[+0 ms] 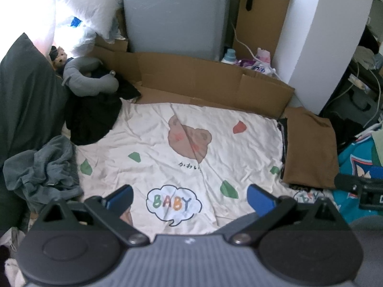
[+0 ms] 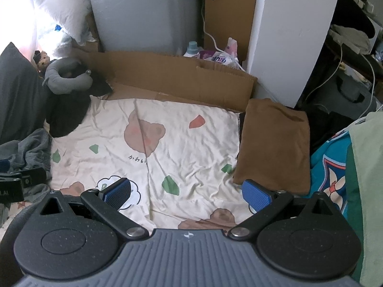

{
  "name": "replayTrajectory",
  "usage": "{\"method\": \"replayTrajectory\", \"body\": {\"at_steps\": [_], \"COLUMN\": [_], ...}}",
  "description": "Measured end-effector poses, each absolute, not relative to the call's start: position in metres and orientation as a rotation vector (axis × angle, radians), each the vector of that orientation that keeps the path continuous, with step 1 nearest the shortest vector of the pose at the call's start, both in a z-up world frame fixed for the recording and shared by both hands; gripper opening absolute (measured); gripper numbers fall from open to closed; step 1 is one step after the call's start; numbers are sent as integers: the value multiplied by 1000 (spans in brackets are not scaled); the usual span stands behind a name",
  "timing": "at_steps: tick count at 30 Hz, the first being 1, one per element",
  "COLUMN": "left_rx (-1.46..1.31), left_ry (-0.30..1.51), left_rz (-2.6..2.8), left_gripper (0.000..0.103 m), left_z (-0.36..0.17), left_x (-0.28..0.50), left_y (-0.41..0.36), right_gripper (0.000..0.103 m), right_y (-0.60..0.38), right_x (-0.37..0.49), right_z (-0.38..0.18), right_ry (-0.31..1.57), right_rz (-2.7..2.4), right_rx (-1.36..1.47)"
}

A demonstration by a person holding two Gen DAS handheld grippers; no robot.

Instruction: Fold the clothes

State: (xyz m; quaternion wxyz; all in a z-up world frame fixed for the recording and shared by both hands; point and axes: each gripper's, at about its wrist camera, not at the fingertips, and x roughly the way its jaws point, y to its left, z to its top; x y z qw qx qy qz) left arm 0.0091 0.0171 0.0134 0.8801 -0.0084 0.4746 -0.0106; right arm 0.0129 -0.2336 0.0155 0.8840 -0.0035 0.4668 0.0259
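A folded brown garment (image 1: 310,148) (image 2: 275,143) lies on top of a small stack at the right edge of the cream bear-print sheet (image 1: 182,143) (image 2: 167,138). A crumpled grey garment (image 1: 43,169) (image 2: 26,150) sits at the sheet's left edge, and a black garment (image 1: 93,117) (image 2: 64,112) is heaped at the back left. My left gripper (image 1: 190,197) hovers open over the sheet's "BABY" print with nothing in it. Open as well, my right gripper (image 2: 186,191) holds nothing; its right pad (image 2: 256,195) is just short of the brown garment's near corner.
A flattened cardboard box (image 1: 191,76) (image 2: 172,71) lines the back of the sheet, with a grey cabinet (image 1: 174,14) and a white pillar (image 1: 318,35) behind. A grey neck pillow (image 1: 91,76) sits back left. A teal patterned cloth (image 2: 332,165) lies on the right.
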Motion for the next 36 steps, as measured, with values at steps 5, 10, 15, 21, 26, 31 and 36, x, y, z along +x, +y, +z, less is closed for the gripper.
{"method": "replayTrajectory", "body": {"at_steps": [5,10,15,21,26,31,36], "left_rx": [-18,-43,-57,-99,-128,-150,-189], "left_ry": [994,974,933,925,880,898,930], "left_rz": [-25,-16,0,35,84,165,257], "left_gripper": [102,102,102,102,102,101,101], "left_z": [15,20,28,32,40,39,29], "left_x": [9,8,9,12,6,-1,-3], "left_y": [23,38,58,92,131,174,223], "right_gripper": [102,102,102,102,102,102,102], "right_y": [-232,-232,-228,-226,-223,-218,-210], "right_x": [10,7,6,9,9,6,3], "right_z": [20,26,33,32,33,38,39], "right_ry": [961,941,913,881,862,843,827], "right_rz": [53,48,53,64,98,120,136], "right_rx": [5,29,32,68,98,110,110]}}
